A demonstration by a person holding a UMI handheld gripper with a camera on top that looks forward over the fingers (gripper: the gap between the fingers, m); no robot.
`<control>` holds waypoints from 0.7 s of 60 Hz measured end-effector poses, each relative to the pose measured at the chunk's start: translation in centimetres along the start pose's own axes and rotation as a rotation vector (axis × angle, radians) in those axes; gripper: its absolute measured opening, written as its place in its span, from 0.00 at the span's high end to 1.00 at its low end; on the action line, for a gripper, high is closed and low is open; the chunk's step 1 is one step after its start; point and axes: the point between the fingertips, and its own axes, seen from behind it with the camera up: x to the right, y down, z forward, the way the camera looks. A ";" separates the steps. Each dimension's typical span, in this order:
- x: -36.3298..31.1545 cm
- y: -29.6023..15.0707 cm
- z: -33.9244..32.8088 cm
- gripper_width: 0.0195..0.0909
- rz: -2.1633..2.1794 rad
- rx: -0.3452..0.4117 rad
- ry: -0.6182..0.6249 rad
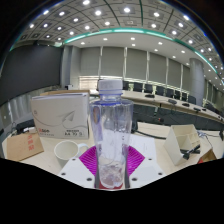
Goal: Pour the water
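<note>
Gripping a clear water bottle (110, 128) upright, gripper (110, 165) fingers clamped on both sides; white cup (67, 152) just left on table (150, 160).

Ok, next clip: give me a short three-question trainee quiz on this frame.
1. True or false: the water bottle has its cap on.
2. What sits on the table left of the bottle? A) white cup B) kettle C) plate
3. Fill in: the hand-held gripper has the bottle standing ____ its fingers.

Key:
1. True; the white cap is on.
2. A; the white cup stands in front of a cardboard box.
3. Between; the pink pads flank its base.
</note>
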 end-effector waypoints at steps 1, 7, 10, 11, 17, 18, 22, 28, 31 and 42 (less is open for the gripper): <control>0.0 0.3 0.2 0.80 0.006 -0.001 -0.006; -0.5 2.0 1.0 0.79 0.047 -0.005 -0.030; -0.5 2.7 1.3 0.78 0.059 -0.009 -0.043; -0.5 3.0 1.3 0.78 0.060 -0.011 -0.044; -0.5 4.7 1.5 0.74 0.079 -0.013 -0.031; -0.5 4.5 1.4 0.73 0.080 0.007 -0.030; -0.4 4.8 1.2 0.66 0.072 0.025 -0.027; -0.7 4.8 1.0 0.63 0.045 0.051 -0.030; -0.6 4.7 1.1 0.63 0.044 0.056 -0.034; -0.1 4.4 1.6 0.63 0.067 0.075 -0.026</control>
